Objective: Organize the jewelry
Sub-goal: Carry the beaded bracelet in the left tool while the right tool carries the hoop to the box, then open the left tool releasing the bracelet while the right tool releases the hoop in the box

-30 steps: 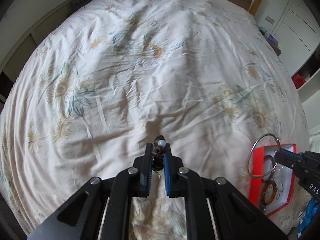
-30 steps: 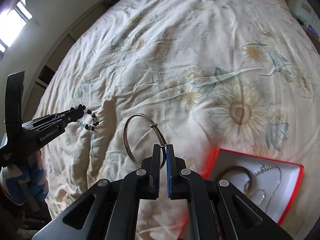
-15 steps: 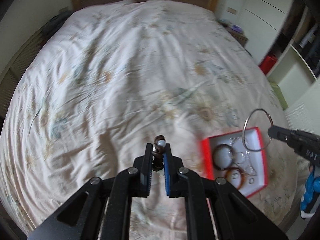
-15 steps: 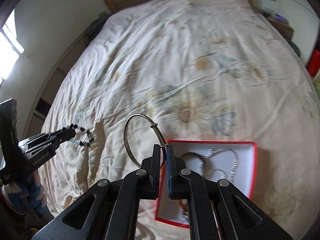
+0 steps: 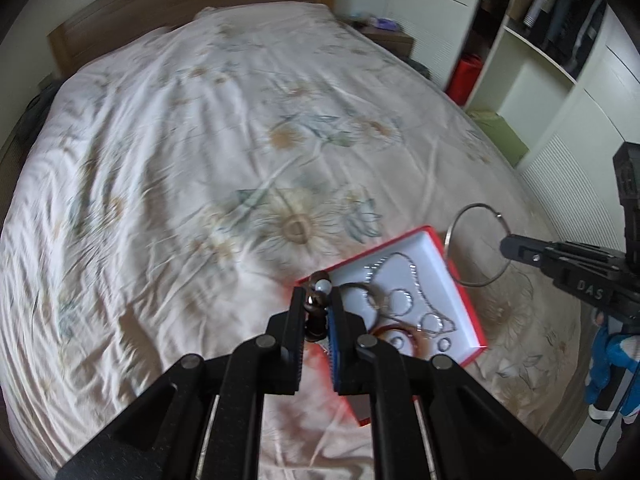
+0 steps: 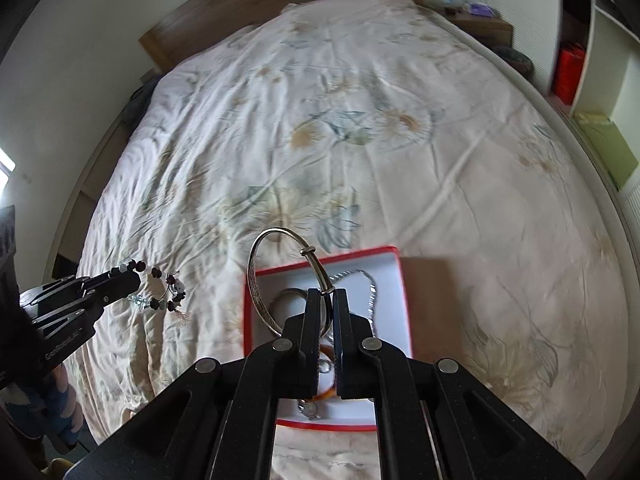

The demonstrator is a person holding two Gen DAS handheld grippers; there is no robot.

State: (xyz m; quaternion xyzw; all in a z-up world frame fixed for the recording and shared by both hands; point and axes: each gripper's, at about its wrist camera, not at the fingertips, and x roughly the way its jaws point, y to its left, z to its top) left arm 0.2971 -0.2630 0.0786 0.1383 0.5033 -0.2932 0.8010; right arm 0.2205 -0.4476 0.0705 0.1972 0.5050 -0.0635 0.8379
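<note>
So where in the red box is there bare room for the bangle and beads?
Box: bare white floor along its far wall and the corner beyond the chain. Its near half is crowded with rings and an amber bangle. The bedspread around it is bare.

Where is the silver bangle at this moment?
The silver bangle is pinched upright in the right tool, above the left part of the red box on the bed; in the left wrist view it hangs just right of the box.
</note>
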